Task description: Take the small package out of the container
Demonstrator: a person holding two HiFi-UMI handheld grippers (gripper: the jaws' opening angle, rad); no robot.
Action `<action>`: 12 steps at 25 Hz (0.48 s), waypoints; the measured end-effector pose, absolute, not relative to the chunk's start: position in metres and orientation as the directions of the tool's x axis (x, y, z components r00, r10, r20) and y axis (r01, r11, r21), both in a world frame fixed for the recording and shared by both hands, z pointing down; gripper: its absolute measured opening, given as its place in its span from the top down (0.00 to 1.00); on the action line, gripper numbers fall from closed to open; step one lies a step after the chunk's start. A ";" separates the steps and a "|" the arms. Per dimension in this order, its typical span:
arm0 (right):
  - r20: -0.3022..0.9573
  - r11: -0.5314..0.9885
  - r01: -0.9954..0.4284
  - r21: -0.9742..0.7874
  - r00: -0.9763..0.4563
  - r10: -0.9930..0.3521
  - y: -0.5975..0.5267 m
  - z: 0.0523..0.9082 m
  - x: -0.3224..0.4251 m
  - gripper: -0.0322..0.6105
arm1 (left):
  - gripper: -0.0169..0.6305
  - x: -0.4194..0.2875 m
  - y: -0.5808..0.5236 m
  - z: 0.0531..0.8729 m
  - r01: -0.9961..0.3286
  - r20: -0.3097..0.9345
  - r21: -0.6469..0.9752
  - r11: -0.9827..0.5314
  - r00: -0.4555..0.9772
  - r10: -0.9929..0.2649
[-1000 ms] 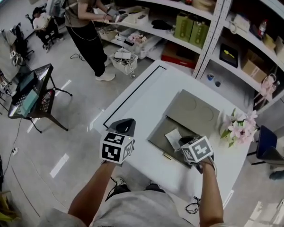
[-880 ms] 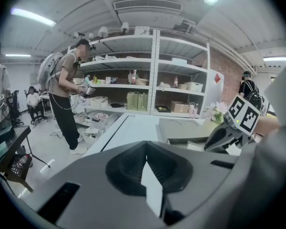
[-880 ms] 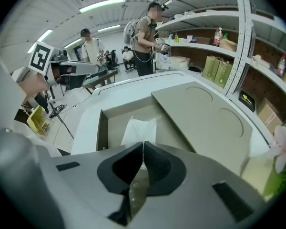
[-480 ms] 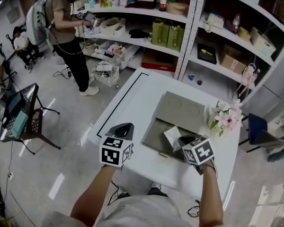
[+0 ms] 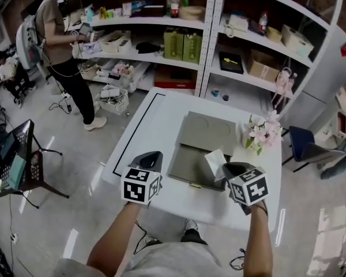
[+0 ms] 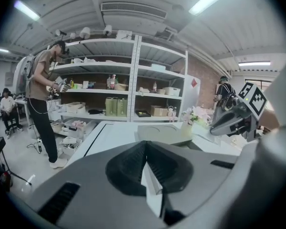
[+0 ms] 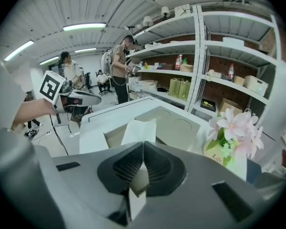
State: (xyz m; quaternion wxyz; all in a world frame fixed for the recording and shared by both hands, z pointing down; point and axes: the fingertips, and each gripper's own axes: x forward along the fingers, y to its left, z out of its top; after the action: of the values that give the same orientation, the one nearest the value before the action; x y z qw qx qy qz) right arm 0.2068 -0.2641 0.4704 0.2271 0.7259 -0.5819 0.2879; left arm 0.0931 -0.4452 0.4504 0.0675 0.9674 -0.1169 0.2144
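Observation:
A small white package (image 5: 215, 159) is pinched at its lower end by my right gripper (image 5: 228, 169), which is shut on it. In the right gripper view the package (image 7: 139, 129) stands up from the jaws, above the open grey container (image 7: 106, 136). The container (image 5: 187, 167) lies on the white table (image 5: 155, 123) with its lid (image 5: 207, 133) folded back flat. My left gripper (image 5: 151, 157) is shut with nothing in it, over the table's front left part, left of the container. In its own view the left gripper (image 6: 145, 149) points toward the lid (image 6: 164, 132).
A pot of pink flowers (image 5: 258, 134) stands at the table's right side, close to the container and my right gripper. Shelving (image 5: 219, 33) with boxes runs behind the table. A person (image 5: 60, 45) stands at the shelves, far left. A dark chair (image 5: 303, 146) sits right of the table.
My right gripper has risen and drifted right with the package, from inside the container to above its right edge. The left gripper has stayed roughly in place. The head view has shifted.

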 end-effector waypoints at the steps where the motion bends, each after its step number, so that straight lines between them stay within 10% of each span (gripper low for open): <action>1: 0.673 -0.240 -0.971 0.004 0.180 -0.717 -0.260 0.467 0.206 0.94 | 0.97 0.094 -0.443 0.450 -0.241 0.430 0.079 -0.967 0.884 -0.185; 12: 0.508 -0.505 -0.862 0.050 0.457 -0.730 -0.211 0.424 0.199 0.94 | 0.97 0.085 -0.435 0.450 -0.137 0.425 0.064 -0.988 0.900 -0.097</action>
State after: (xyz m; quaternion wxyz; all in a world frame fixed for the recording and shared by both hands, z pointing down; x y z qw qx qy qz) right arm 0.1989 -0.2109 0.4240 0.1520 0.8400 -0.4736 0.2167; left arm 0.0855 -0.4349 0.4498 0.0464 0.9736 -0.0603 0.2152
